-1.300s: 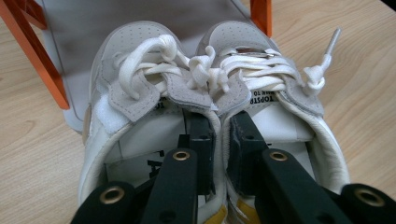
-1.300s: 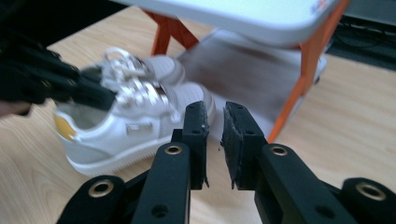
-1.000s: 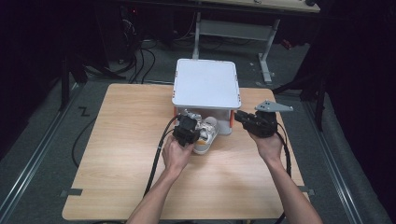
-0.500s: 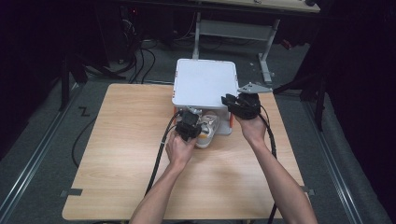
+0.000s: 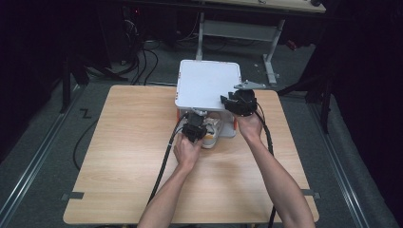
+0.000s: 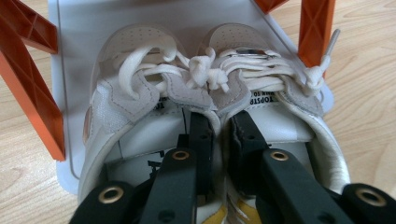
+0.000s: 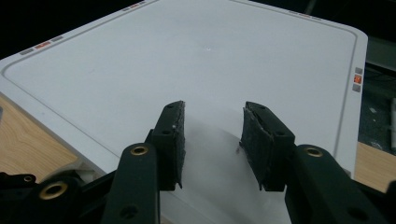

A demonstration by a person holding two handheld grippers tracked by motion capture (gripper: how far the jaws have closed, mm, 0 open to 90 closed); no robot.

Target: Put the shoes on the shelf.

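A pair of white lace-up shoes point(image 5: 212, 137) point(image 6: 140, 93) sits on the lower white tray point(image 6: 79, 28) of a small rack with orange legs point(image 6: 28, 88) and a white top plate point(image 5: 206, 83) point(image 7: 187, 56). My left gripper point(image 5: 194, 127) point(image 6: 219, 126) has one jaw inside each shoe. It is shut on the two adjoining inner walls and pinches the pair together. My right gripper point(image 5: 227, 100) point(image 7: 212, 119) hovers over the near right corner of the top plate. Its jaws have just been opening, and nothing is between them.
The rack stands at the far middle of a wooden table point(image 5: 123, 156). Black cables point(image 5: 166, 156) trail from both grippers toward the near edge. Beyond the table are a dark floor, more cables and the legs of a desk point(image 5: 271, 61).
The right hand has moved left and away from me, from beside the rack to over the top plate's corner. The left hand has edged forward with the shoes.
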